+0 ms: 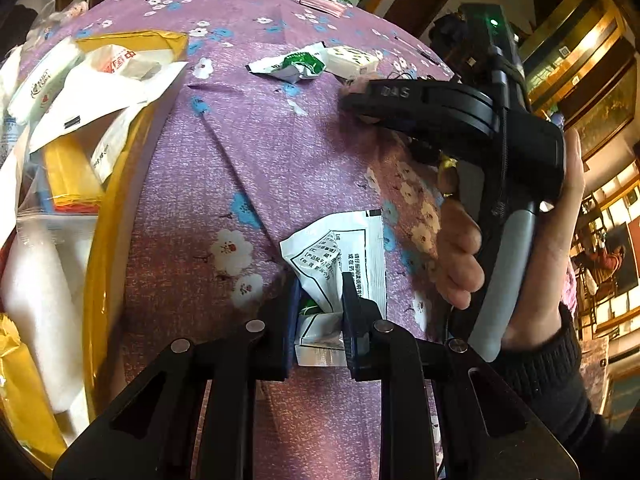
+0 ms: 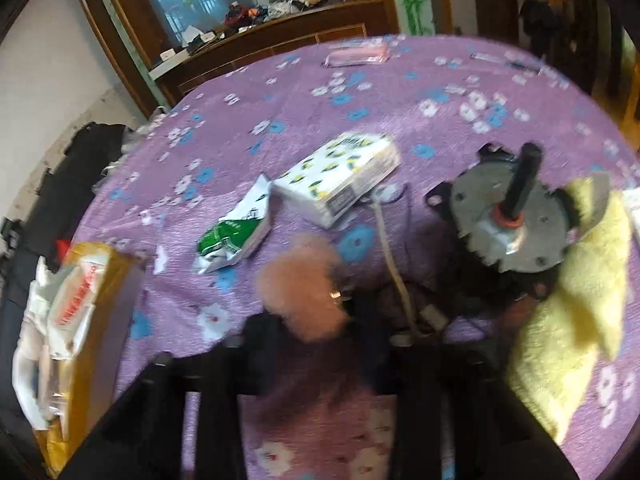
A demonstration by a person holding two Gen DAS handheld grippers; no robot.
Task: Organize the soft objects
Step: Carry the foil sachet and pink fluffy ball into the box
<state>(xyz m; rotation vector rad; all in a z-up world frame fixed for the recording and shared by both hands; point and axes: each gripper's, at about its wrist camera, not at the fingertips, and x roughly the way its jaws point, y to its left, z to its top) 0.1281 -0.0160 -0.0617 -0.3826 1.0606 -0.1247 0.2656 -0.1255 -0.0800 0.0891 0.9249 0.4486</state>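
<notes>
My left gripper (image 1: 320,300) is shut on a crumpled white sachet (image 1: 340,248) with black print, low over the purple flowered tablecloth (image 1: 240,160). In the right wrist view, which is blurred, my right gripper (image 2: 310,316) is shut on a peach fluffy pom-pom (image 2: 300,292). The left wrist view shows the right gripper (image 1: 356,100) from the side, held by a hand (image 1: 532,248), with its tips down on the cloth. A green and white sachet (image 1: 300,65) (image 2: 234,236) and a patterned tissue pack (image 1: 352,58) (image 2: 340,178) lie on the cloth beyond both grippers.
A yellow container (image 1: 94,280) (image 2: 94,250) full of packets and envelopes stands at the left. A grey motor (image 2: 516,220) with a black shaft and a yellow cloth (image 2: 576,312) lie at the right. A pink packet (image 2: 356,54) lies at the far edge.
</notes>
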